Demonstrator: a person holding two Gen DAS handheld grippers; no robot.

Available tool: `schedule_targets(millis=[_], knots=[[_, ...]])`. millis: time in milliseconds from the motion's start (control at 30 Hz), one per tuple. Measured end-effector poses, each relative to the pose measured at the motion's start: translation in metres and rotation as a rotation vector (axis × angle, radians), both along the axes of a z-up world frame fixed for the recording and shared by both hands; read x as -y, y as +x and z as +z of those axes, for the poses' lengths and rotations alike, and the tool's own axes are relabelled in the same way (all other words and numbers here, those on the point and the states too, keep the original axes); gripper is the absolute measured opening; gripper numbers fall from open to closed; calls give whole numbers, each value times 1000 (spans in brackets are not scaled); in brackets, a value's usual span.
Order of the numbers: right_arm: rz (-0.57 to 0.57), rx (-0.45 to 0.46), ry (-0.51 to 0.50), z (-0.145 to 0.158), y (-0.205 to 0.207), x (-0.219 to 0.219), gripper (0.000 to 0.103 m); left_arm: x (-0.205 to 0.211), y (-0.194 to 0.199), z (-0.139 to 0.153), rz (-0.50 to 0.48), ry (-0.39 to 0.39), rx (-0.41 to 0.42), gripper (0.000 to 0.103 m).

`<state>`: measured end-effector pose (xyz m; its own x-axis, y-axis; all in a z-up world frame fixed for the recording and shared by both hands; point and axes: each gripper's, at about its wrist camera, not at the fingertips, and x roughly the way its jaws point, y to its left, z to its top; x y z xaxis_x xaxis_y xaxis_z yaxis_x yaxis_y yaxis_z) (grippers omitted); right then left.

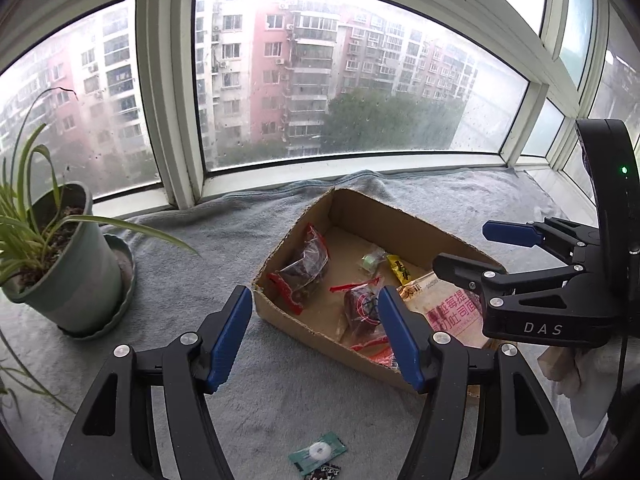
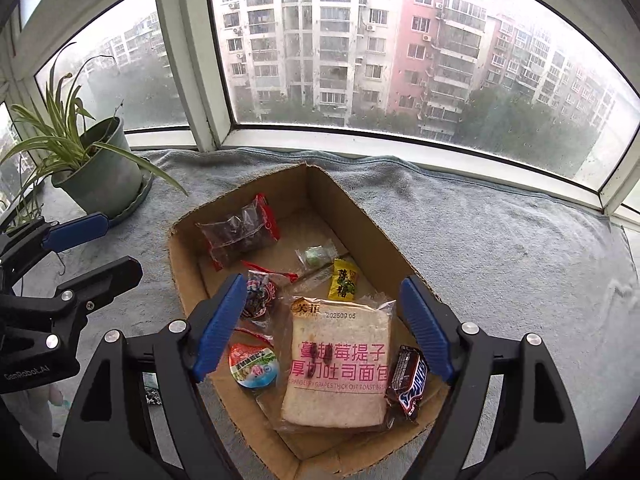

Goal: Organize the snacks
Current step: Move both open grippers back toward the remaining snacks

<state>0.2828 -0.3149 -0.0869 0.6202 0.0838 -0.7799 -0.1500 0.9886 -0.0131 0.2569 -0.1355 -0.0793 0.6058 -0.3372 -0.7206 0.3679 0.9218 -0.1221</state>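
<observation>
Both tools open, empty: left tool (image 1: 314, 334) over the blanket, right tool (image 2: 324, 328) above the box (image 2: 360, 216). Green packet (image 1: 318, 453) lies outside it, prob light, flat, crinkly; pinch an edge

Below the right gripper (image 2: 322, 330), the box (image 2: 188, 276) is matt brown cardboard with rough torn edges. Inside, the toast packet (image 2: 340, 364) is glossy clear plastic film. The blanket (image 2: 500, 240) beyond is soft, fuzzy grey cloth.
</observation>
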Motion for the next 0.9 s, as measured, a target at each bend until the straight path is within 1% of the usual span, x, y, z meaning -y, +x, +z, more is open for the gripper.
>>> schedule_targets(millis=[467, 733, 900], knots=[[86, 71, 25, 39, -57, -30, 82, -38, -49, 38, 35, -9, 75, 65], [130, 82, 50, 47, -87, -44, 82, -63, -77, 47, 64, -13, 95, 65], [170, 66, 75, 44, -107, -52, 82, -91, -98, 47, 104, -15, 82, 65]])
